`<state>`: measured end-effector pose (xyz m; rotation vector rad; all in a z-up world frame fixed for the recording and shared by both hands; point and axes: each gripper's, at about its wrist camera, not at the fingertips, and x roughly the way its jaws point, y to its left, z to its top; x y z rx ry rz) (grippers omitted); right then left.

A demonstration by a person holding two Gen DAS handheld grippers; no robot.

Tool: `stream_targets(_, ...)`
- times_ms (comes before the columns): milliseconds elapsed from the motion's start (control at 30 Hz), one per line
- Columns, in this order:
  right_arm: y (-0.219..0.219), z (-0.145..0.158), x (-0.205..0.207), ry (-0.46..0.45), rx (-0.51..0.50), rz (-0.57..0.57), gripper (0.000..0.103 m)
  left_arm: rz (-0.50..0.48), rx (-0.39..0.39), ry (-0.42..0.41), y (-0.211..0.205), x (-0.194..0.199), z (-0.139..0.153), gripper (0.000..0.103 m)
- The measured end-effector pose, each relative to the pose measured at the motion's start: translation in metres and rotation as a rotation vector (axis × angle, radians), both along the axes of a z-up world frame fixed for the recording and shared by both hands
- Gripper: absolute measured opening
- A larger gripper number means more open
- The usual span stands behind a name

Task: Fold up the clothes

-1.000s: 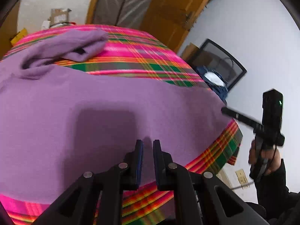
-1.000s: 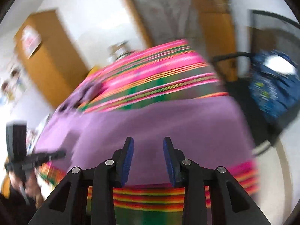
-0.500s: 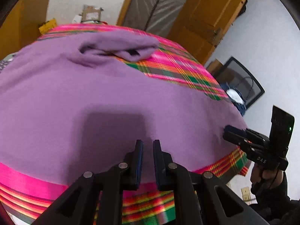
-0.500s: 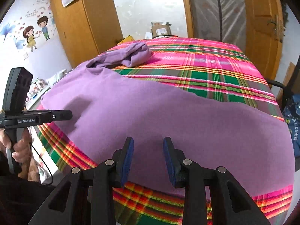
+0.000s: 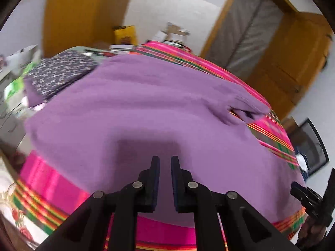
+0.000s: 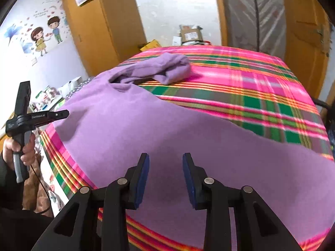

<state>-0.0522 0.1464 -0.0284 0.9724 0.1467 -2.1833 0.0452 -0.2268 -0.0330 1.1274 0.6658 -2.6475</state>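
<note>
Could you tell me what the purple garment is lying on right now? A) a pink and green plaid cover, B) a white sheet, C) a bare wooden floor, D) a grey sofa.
A: in the right wrist view the purple garment is spread over the plaid cover, whose pink, green and orange stripes show beyond it and along the near edge.

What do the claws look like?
Both claws are black with dark blue pads: the left claw and the right claw. Silver round pins dot their arms. The left one has a grey handle, a thin black cable and white lettering. The person's sleeve is black.
</note>
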Motion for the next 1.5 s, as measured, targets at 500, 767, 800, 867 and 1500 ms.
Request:
stream_targets(500,-0.054,0.01,-0.023,-0.012,0.0,0.062,0.034,-0.025,0.008,-0.039,-0.004,-0.007,-0.005,0.01)
stream_targets(767,-0.049,0.014,-0.024,-0.027,-0.015,0.024,0.035,0.008,-0.056,-0.072,-0.003,-0.013,-0.011,0.01)
stream_targets(800,-0.048,0.015,-0.023,-0.028,-0.018,0.022,0.036,-0.001,-0.066,-0.073,0.001,-0.01,-0.013,0.01)
stream_targets(867,-0.046,0.017,-0.022,-0.03,-0.019,0.014,0.037,-0.02,-0.085,-0.073,0.008,-0.003,-0.016,0.01)
stream_targets(1500,-0.068,0.031,-0.038,-0.049,-0.049,0.057,0.04,-0.027,-0.093,-0.04,0.003,-0.007,0.007,0.01)
